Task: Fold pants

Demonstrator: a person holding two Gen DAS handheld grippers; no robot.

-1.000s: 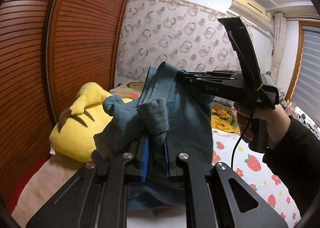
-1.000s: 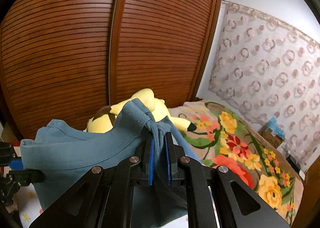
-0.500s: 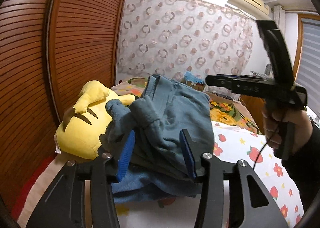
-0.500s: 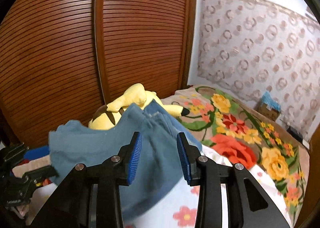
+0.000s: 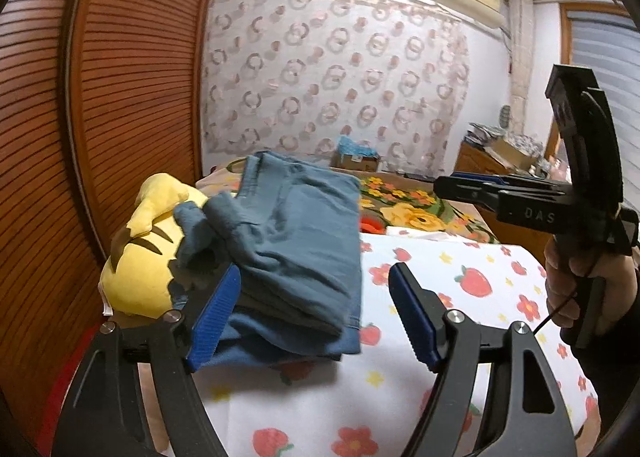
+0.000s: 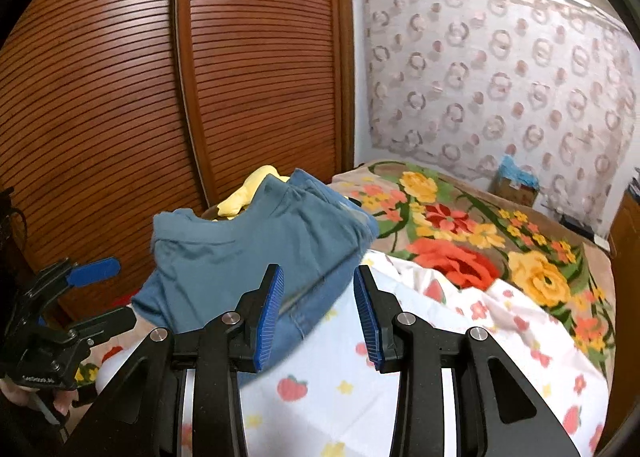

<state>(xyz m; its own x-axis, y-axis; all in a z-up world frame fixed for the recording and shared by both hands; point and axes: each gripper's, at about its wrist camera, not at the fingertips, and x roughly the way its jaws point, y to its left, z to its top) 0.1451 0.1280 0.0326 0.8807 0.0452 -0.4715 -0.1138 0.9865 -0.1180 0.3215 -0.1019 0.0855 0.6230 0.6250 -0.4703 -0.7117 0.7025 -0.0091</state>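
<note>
Broadly, the slatted wooden wardrobe (image 6: 120, 117) fills the 9 to 12 o'clock part of both wrist views, with a ring-patterned curtain (image 5: 340, 77) behind the bed. The bed (image 6: 460, 357) carries a white strawberry-print sheet (image 5: 460, 281), and a floral blanket (image 6: 460, 233) lies beyond it toward 1 o'clock.

The pants (image 5: 296, 253), blue-grey and folded into a thick stack, lie on the sheet against a yellow plush toy (image 5: 148, 257) that sits at their 9 o'clock side. In the left wrist view the stack lies at 11 o'clock from the left gripper (image 5: 316, 313), reaching into the gap between its blue pads; whether the left pad touches the cloth cannot be told, and the right pad stands apart from it. This gripper is spread wide and holds nothing.

In the right wrist view the pants (image 6: 248, 253) lie at 11 o'clock from the right gripper (image 6: 320, 311), whose pads are also parted and empty; the folded edge shows between them.

The right gripper (image 5: 500, 193) appears at 3 o'clock in the left view, held by a hand (image 5: 580, 285). The left gripper (image 6: 88, 289) shows at 8 o'clock in the right view.
</note>
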